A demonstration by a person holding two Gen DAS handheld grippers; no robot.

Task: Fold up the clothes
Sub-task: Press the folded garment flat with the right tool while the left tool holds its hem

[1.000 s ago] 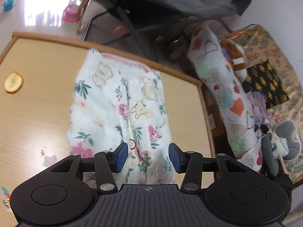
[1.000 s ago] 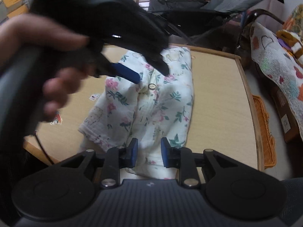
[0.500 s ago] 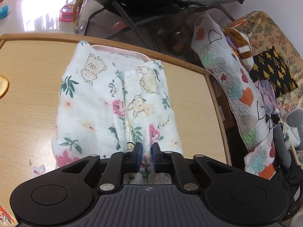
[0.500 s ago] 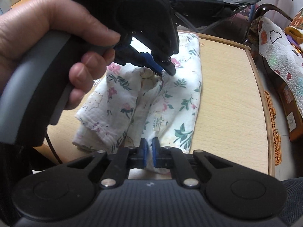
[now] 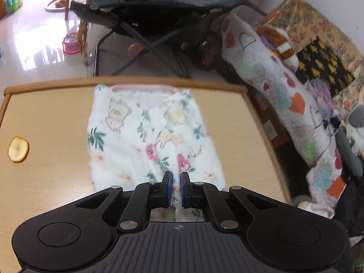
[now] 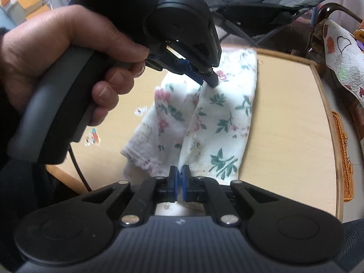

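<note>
A white floral garment [image 5: 145,136] lies along the wooden table [image 5: 50,118], its pink-trimmed collar at the far edge. My left gripper [image 5: 175,177] is shut on a ridge of its fabric near the middle seam. In the right wrist view the same floral garment [image 6: 218,122] is pulled up into a taut fold. My right gripper [image 6: 180,173] is shut on the near end of that fold. The left gripper [image 6: 206,80], held by a hand [image 6: 68,52], pinches the fold's far end.
A banana slice [image 5: 18,149] and small stickers [image 6: 92,137] lie on the table. A dark folding chair [image 5: 159,11] stands beyond the far edge. A patterned quilt [image 5: 284,104] and sofa sit to the right. An orange basket [image 6: 343,154] is beside the table.
Both grippers went from open to shut on the garment. The fabric between them has been drawn up into a raised ridge.
</note>
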